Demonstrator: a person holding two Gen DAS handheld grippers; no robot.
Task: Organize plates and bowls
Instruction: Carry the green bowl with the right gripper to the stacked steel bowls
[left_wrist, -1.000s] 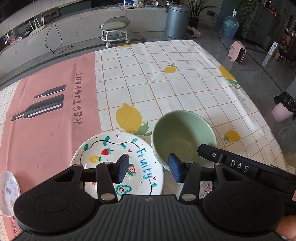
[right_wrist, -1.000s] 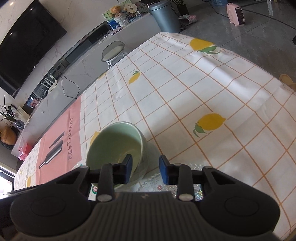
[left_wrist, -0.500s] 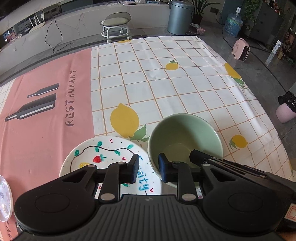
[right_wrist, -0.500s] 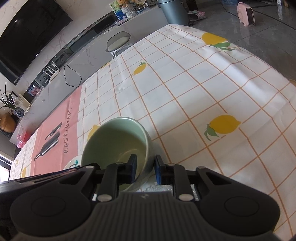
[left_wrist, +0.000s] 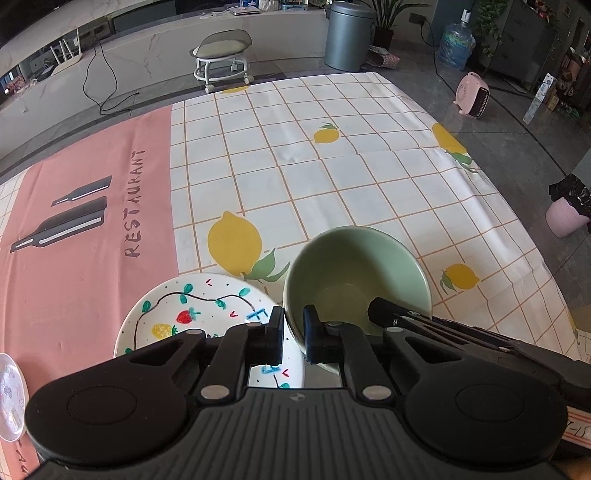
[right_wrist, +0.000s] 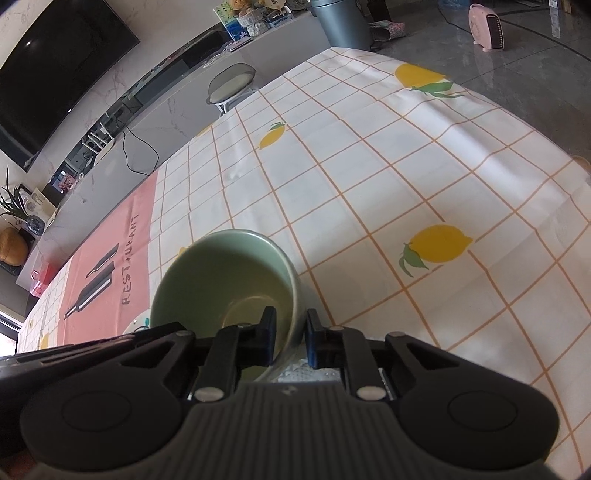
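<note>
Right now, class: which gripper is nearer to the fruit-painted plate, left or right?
Left. The left gripper straddles the green bowl's rim directly above the fruit-painted plate; the right gripper grips the bowl's opposite rim, farther from the plate.

The left gripper (left_wrist: 294, 338) body hides the painted plate (left_wrist: 192, 314) from 4 to 7 o'clock. At 9 o'clock, a small clear plate (left_wrist: 10, 398) is cut by the frame edge. The right gripper (right_wrist: 290, 338) covers the green bowl (right_wrist: 225, 273) at 6 o'clock; whatever pale thing lies beneath is unreadable.
</note>
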